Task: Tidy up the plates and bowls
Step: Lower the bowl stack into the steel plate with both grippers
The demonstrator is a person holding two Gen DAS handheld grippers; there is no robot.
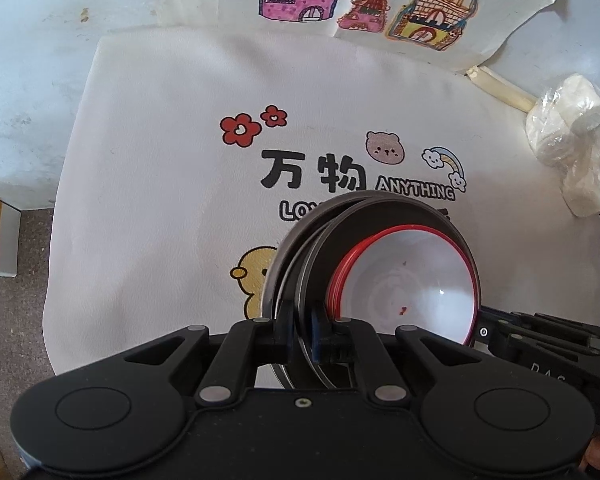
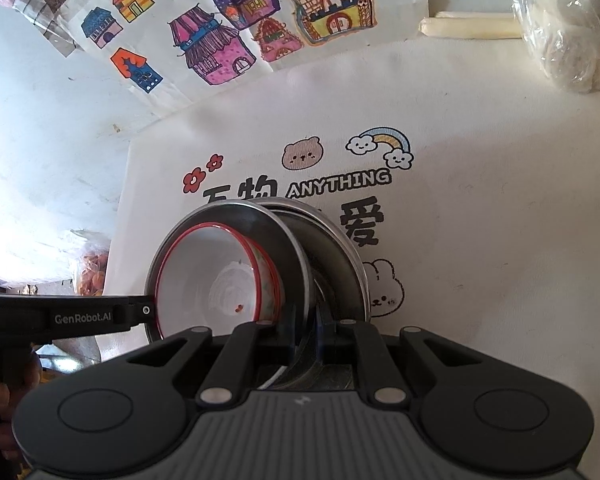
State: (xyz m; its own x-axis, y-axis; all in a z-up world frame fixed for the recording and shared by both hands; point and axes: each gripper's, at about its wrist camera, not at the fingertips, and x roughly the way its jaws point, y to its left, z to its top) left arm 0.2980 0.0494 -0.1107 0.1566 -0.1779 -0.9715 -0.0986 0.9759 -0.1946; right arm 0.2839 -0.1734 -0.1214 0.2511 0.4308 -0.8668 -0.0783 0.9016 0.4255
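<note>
A stack of two metal plates [image 1: 300,256] [image 2: 328,248] with white red-rimmed bowls [image 1: 404,280] [image 2: 216,276] nested on top is held above a white printed cloth. My left gripper [image 1: 302,330] is shut on the plate rims at the stack's left edge. My right gripper [image 2: 304,332] is shut on the plate rims at the opposite edge. Each gripper shows in the other's view, the right one [image 1: 540,340] at the bowl's right and the left one [image 2: 80,316] at the bowl's left.
The white cloth [image 1: 160,200] with cartoon prints covers the table. Paper with coloured house drawings [image 2: 220,40] lies at the far side. A plastic-wrapped white bundle [image 1: 572,140] and a cream roll [image 2: 472,26] lie at the far right. The table's left edge drops to the floor [image 1: 12,320].
</note>
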